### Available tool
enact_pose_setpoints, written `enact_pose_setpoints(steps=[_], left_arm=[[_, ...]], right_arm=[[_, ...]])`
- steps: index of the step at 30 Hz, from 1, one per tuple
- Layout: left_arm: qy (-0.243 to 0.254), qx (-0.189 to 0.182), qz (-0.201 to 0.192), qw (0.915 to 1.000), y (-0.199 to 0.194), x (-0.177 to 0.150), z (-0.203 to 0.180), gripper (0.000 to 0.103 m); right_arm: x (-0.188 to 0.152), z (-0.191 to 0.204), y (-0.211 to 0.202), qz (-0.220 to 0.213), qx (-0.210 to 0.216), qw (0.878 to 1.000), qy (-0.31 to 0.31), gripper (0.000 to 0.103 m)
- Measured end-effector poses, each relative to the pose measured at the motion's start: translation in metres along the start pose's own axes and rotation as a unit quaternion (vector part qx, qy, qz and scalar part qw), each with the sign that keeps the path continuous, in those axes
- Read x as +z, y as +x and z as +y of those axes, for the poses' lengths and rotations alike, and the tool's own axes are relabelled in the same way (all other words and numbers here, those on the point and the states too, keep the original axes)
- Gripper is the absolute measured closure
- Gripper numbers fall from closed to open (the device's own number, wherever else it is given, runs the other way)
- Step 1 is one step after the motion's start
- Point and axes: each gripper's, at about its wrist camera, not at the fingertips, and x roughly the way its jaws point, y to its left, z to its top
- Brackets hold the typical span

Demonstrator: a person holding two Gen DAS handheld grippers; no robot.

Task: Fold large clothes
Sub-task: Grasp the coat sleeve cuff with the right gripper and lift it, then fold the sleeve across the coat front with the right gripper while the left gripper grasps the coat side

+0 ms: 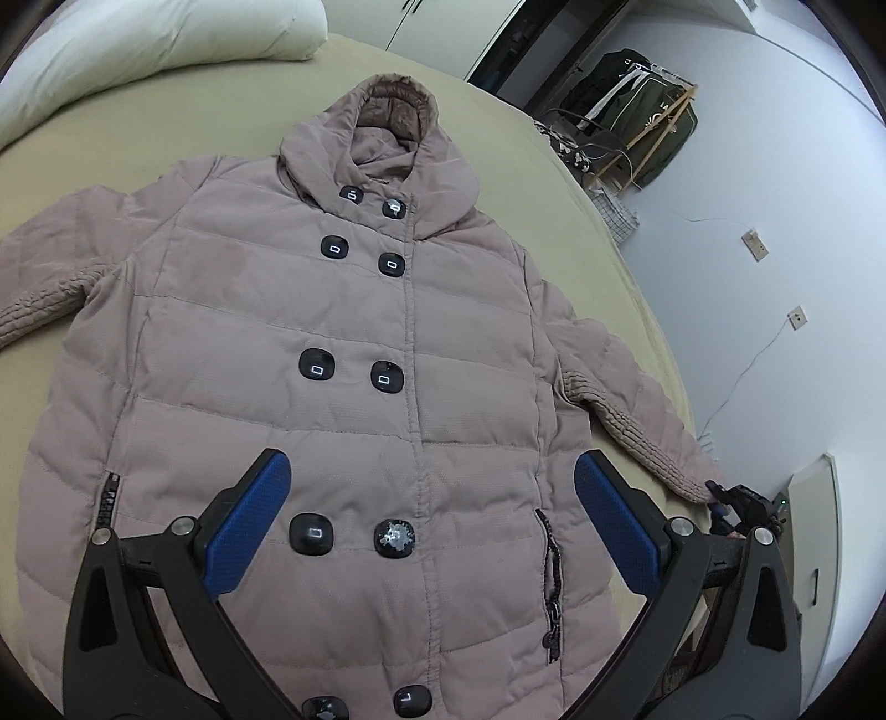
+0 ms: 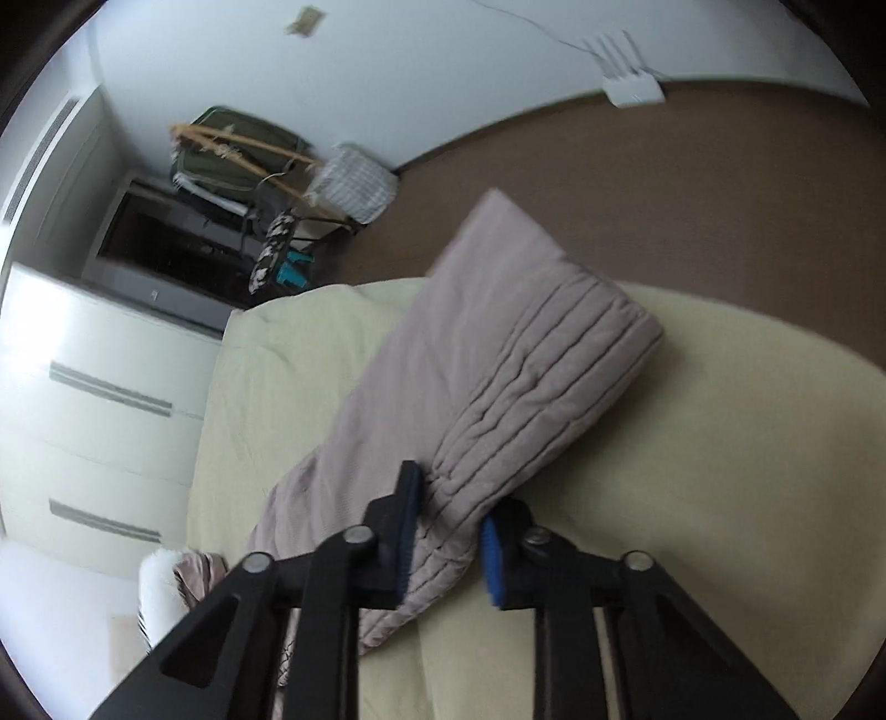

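Mauve coat (image 1: 354, 343) — flat on bed (image 1: 498, 127)

A dusty-pink quilted hooded coat (image 1: 332, 332) lies flat, front up, on a pale yellow-green bed sheet (image 1: 487, 133). The left gripper (image 1: 432, 515) hangs above the coat's lower front, hood farthest ahead, a white pillow (image 1: 138, 50) beyond to its left. The right gripper (image 2: 443, 543) straddles the ribbed sleeve cuff (image 2: 531, 399) at the bed's edge.

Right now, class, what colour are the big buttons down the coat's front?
Glossy black buttons on the dusty-pink coat; the left wrist view shows them best.
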Motion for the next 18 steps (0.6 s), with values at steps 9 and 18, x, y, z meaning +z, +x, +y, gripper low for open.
enact_pose_setpoints(steps=[9, 18], left_arm=[[-0.027, -0.029, 0.0, 0.9992, 0.007, 0.023, 0.019, 0.0], [-0.076, -0.067, 0.003, 0.9949, 0.01, 0.057, 0.065, 0.0]], right_arm=[[-0.088, 0.168, -0.033, -0.01, 0.061, 0.958, -0.281, 0.091], [-0.276, 0.277, -0.013, 0.088, 0.133, 0.848, -0.506, 0.091]])
